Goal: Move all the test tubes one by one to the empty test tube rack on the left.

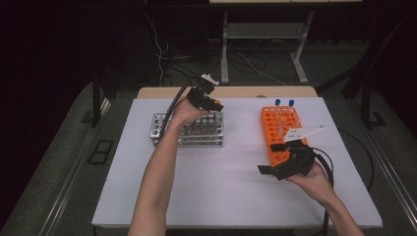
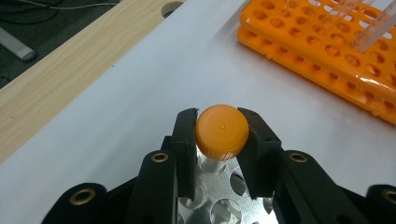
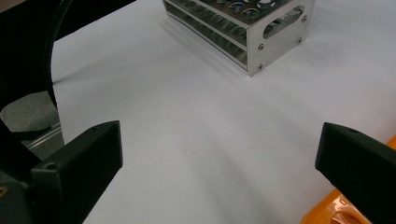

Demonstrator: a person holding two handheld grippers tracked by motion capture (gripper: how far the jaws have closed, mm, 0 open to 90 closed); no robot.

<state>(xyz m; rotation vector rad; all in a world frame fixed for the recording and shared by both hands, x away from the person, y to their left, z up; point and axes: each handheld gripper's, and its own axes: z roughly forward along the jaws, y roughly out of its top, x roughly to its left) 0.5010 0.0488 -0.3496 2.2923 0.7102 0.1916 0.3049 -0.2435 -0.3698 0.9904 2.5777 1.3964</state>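
So far you have one orange-capped tube (image 2: 221,133) clenched in the left gripper (image 2: 221,135), its jaws pressing either side of the cap. The tube hangs over the metal rack (image 1: 187,129), which sits toward the far left of the white table (image 1: 231,196), and its lower end looks to be entering one of the rack's holes, though how deep it sits you cannot tell. That puts you mid-placement: the tube seems to have come across from the orange rack (image 1: 280,132) near the far right edge, where two blue-capped tubes (image 1: 284,103) stand at the back. Your right gripper (image 1: 282,164) waits released, jaws wide apart and holding nothing, just in front of the orange rack. Left to do, by my reading: seat this tube fully, let go, then fetch the remaining tubes.
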